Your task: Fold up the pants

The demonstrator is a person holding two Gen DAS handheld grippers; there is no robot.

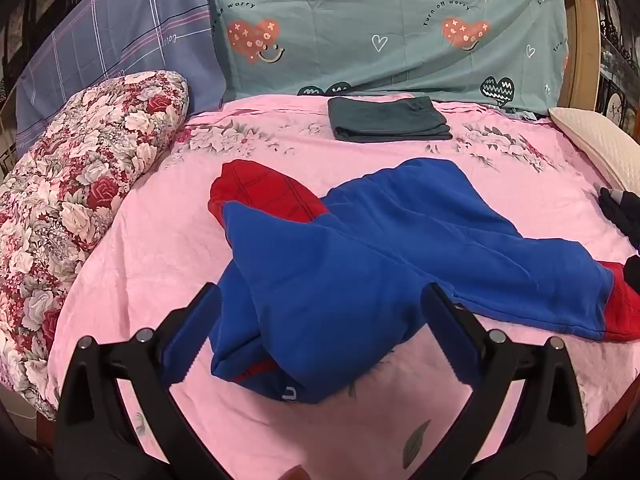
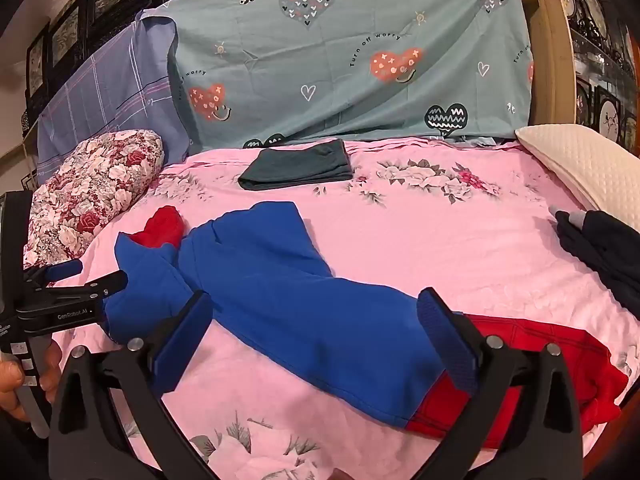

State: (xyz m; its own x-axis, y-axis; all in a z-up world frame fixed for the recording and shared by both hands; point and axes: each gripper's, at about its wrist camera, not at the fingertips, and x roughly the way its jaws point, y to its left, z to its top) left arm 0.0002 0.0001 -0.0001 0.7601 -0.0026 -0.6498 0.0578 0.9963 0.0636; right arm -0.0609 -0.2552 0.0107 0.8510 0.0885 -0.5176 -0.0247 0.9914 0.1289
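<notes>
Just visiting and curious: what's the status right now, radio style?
Left gripper and right gripper open, holding nothing. Blue-and-red pants rumpled on pink bedsheet, unfolded. Nothing in the way.

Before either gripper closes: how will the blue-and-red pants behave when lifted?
Probably floppy: the blue-and-red pants lie rumpled and already fold over themselves. Likely thick, grippy fleece, so unlikely to slip. One pinch will probably leave the legs trailing on the pink sheet.

Pants point(image 1: 360, 248) soft matt fleece; bedsheet point(image 1: 160, 248) thin, creased cotton.
</notes>
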